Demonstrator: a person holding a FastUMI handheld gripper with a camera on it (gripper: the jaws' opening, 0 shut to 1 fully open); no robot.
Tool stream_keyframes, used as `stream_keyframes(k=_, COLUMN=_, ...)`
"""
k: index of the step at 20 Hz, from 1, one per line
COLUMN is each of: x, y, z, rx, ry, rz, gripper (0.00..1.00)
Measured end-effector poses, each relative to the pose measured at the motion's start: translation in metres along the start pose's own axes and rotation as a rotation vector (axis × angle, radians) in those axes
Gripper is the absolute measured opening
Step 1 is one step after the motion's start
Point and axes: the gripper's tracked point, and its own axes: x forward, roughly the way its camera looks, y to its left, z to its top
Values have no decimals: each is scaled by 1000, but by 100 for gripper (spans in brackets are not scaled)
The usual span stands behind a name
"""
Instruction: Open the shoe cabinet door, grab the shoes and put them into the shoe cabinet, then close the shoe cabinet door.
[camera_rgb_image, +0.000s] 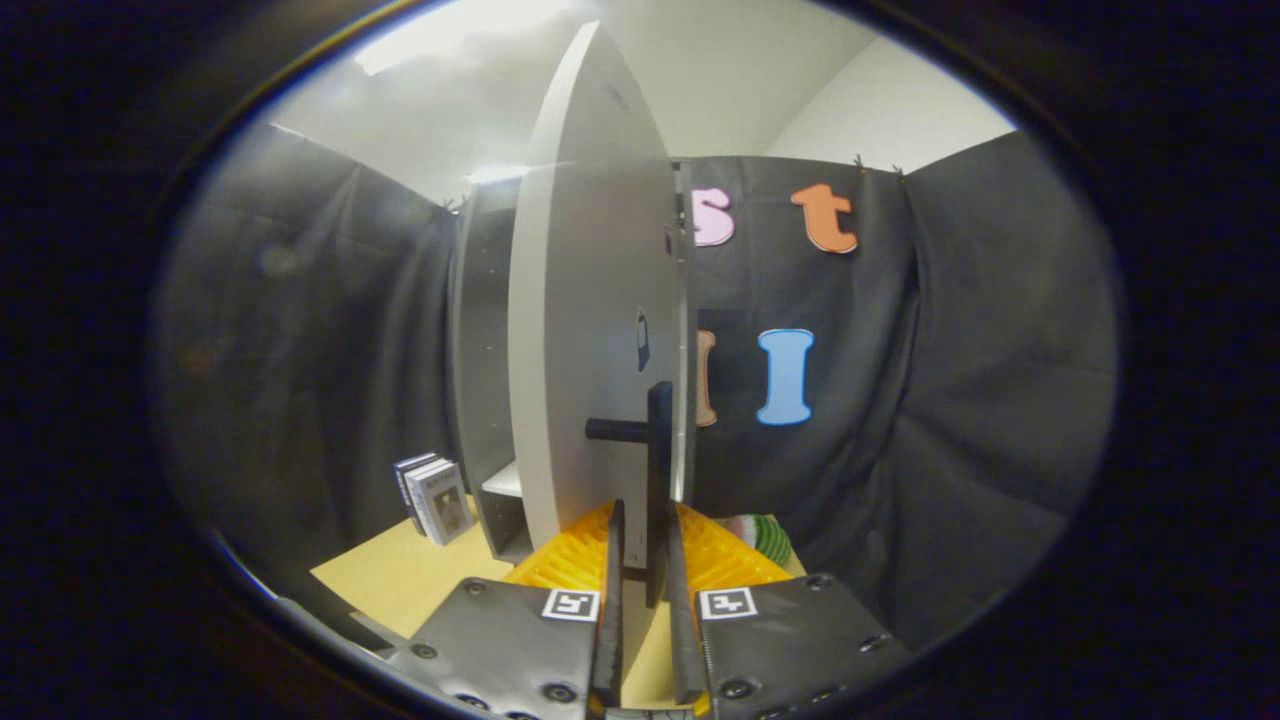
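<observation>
Black handle bar (658, 470) sits between the fingers of the gripper (645, 610), jaws narrow around it.
Contact of both pads on the bar: cannot tell. Handle is mounted on the grey cabinet door (585, 330), swung open edge-on; shoe cabinet (485, 350) lies beyond, left. Books (433, 497) stand on the tan table (400, 575); a striped object (765, 538) lies right.

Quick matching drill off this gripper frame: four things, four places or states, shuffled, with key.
Things:
1. door handle
2. cabinet door
3. books
4. gripper

Places or states:
A. swung open, seen nearly edge-on
B. standing beside the cabinet, on the tabletop
C. black bar between the two fingers
D. fingers closed in around the bar

Pairs: 1-C, 2-A, 3-B, 4-D
</observation>
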Motion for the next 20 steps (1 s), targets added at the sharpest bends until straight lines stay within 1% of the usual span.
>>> stream_keyframes(k=2, x=-2, y=-17, z=2, rx=33, ry=0, rz=12, gripper=17)
stream_keyframes(k=5, x=-5, y=-40, z=3, rx=35, ry=-2, rz=5, gripper=15)
stream_keyframes(k=8, x=-8, y=-37, z=12, rx=36, ry=-35, rz=47, gripper=15)
stream_keyframes(k=11, x=-11, y=-36, z=13, rx=1, ry=-28, rz=52, gripper=15)
stream_keyframes(k=14, x=-18, y=-37, z=16, rx=19, ry=-25, rz=34, gripper=15)
stream_keyframes(k=17, x=-50, y=-33, z=19, rx=4, ry=-53, rz=-6, gripper=16)
stream_keyframes(k=20, x=-66, y=-12, z=3, rx=-30, ry=-36, rz=-38, gripper=16)
